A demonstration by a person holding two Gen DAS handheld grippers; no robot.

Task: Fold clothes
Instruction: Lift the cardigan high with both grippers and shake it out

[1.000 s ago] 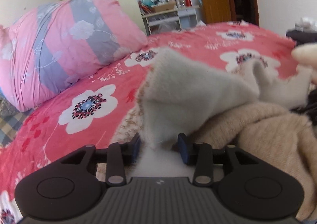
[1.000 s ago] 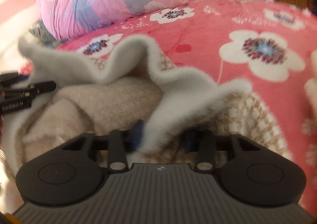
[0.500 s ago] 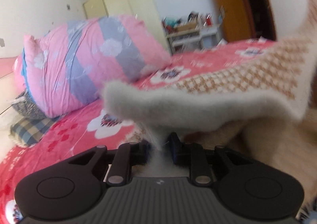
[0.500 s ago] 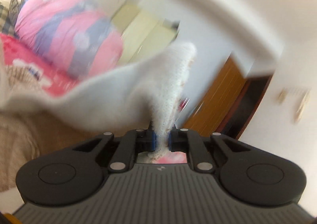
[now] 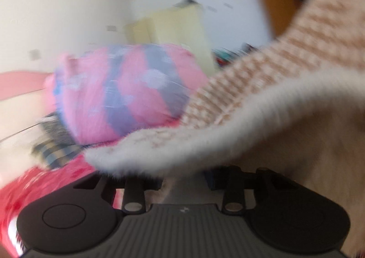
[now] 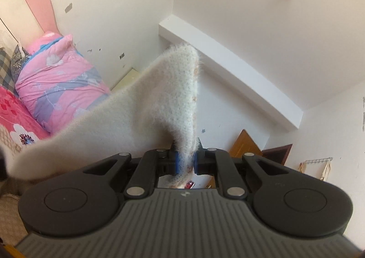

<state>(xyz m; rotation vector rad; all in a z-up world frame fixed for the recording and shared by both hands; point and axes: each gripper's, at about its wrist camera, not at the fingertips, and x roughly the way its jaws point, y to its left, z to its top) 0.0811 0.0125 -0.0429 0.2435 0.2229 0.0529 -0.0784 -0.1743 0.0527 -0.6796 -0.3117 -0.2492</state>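
Observation:
A fuzzy cream garment [image 5: 251, 107] with a tan check pattern hangs in the air, stretched between both grippers. In the blurred left wrist view its hem drapes over my left gripper [image 5: 184, 180], whose jaws are shut on the cloth. In the right wrist view the same garment [image 6: 159, 98] rises as a white fluffy fold out of my right gripper [image 6: 186, 162], which is shut on its edge and tilted up toward the ceiling. A beige knit garment [image 6: 9, 212] lies at the lower left.
A red floral bedspread [image 6: 11, 116] covers the bed below. A pink and lilac rolled quilt [image 5: 127, 91] and a checked pillow [image 5: 54, 150] lie at the head. A pale wardrobe [image 5: 175, 30] and an orange door [image 6: 245, 144] stand beyond.
Both grippers have swung upward, lifting the cream garment off the bed. The right view went from the bedspread to the ceiling. Both jaws closed tighter on the cloth.

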